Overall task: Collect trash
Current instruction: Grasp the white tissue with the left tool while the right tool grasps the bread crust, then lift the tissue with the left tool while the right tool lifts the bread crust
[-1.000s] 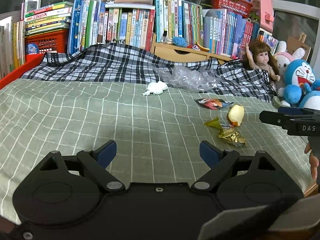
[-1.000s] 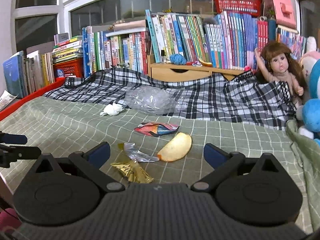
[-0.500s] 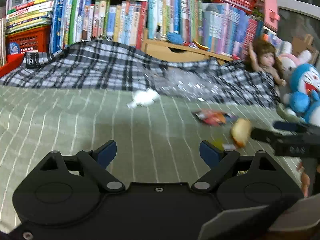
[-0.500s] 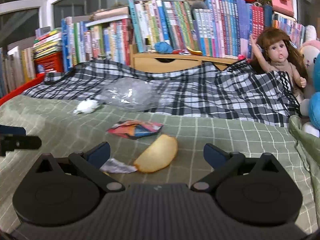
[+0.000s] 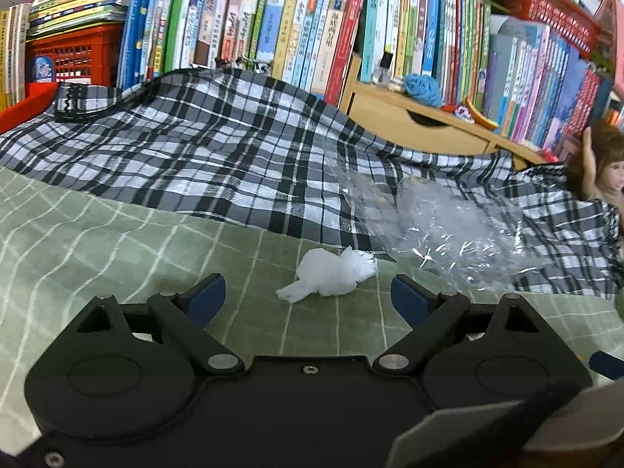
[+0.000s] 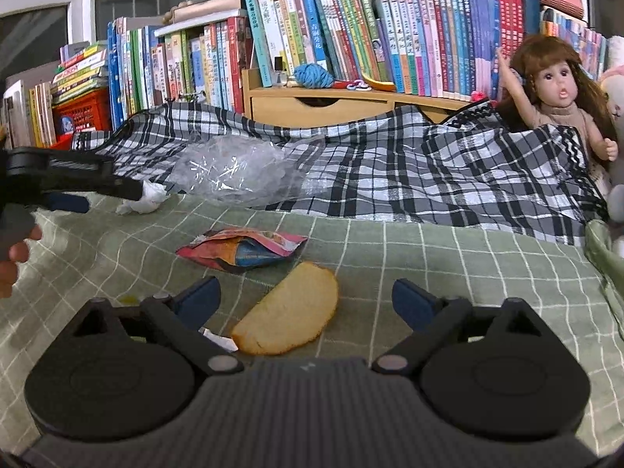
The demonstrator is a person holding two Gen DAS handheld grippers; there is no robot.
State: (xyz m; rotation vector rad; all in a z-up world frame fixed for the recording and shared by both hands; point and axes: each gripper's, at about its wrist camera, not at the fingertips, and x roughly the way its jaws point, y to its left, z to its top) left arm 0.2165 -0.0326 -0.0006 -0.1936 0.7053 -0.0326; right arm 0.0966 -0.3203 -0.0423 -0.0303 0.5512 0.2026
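The right gripper (image 6: 306, 300), jaws released and just narrowing around the bread slice (image 6: 288, 321), is hiding a wrapper scrap (image 6: 218, 340); the left gripper (image 5: 308, 298) is gaping near the tissue (image 5: 329, 275).

Bare green sheet (image 5: 97, 241) is lying open to the left of the tissue (image 5: 327, 275), giving free passage there. The clear bag (image 5: 448, 226) and plaid blanket (image 5: 218, 148) are crowding the far side. Beside the bread (image 6: 290, 314), the wrapper (image 6: 241, 249) is sitting just beyond, while open sheet is stretching away rightward toward the doll (image 6: 557, 93).
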